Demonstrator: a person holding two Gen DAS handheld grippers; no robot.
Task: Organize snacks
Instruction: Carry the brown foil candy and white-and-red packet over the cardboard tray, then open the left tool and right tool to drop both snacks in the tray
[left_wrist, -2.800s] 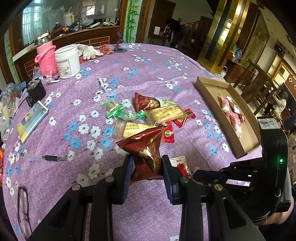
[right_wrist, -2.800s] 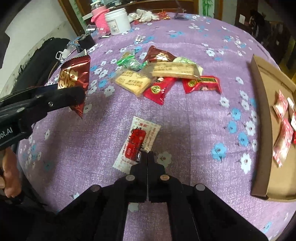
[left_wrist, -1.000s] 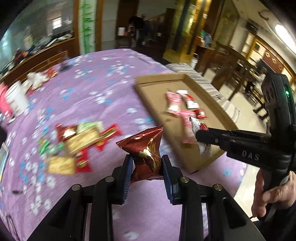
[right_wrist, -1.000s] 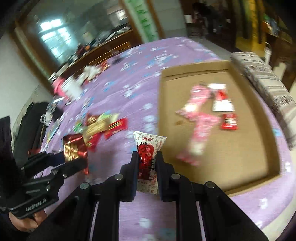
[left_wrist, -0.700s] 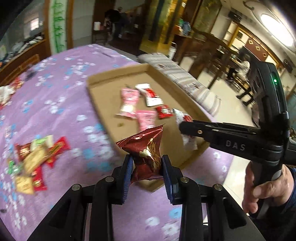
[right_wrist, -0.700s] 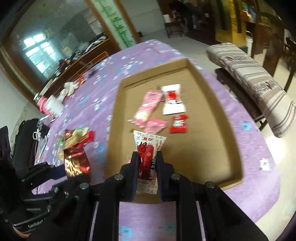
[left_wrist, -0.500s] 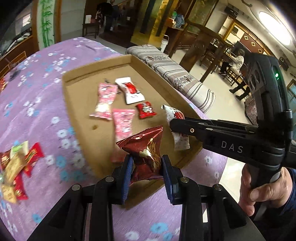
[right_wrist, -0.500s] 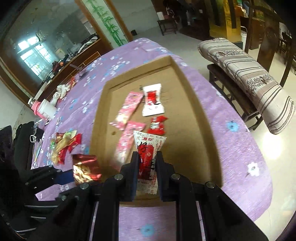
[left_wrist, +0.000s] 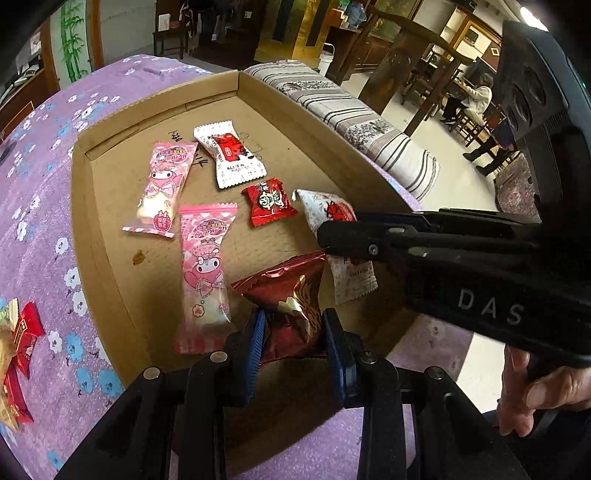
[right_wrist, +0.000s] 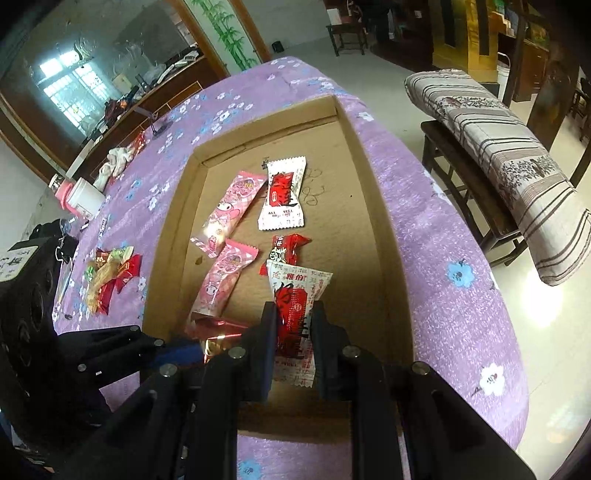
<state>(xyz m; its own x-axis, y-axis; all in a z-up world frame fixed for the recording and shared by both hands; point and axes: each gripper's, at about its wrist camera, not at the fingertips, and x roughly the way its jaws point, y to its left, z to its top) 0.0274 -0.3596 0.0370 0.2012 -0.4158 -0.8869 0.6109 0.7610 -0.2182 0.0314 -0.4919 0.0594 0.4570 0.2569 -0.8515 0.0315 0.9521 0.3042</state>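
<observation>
Dark red foil packet (left_wrist: 291, 314): lower centre of the left wrist view, pinched across its lower half by the left tongs (left_wrist: 293, 341). Jaws stand narrow, blue pads pressed into the foil on both sides. Packet stands upright, crimped top edge toward frame top. It hangs over the near end of the cardboard tray (left_wrist: 85, 206), no contact with the tray floor that I can make out.

White packet with red print (right_wrist: 295, 314): lower centre of the right wrist view, gripped by the right tongs (right_wrist: 293, 325), jaws nearly together on its thin middle. Long axis runs up the frame, along the tray's length. In the left view the same packet sits just right of the foil one, the two close but apart.

Both loads are already inside the tray outline, so judged: the coming move is straight down and release, no sideways travel needed.

Free tray floor lies mostly to the right in both views. Left of the foil packet lies a pink packet (left_wrist: 205, 273), just beside it; a small red packet (left_wrist: 267, 201) lies directly beyond the white one. Risk, judged: the foil packet may land overlapping the pink one.

Unsorted snacks (right_wrist: 110, 273) remain on the purple desk (right_wrist: 443, 258), left of the tray, nearer the left hand
</observation>
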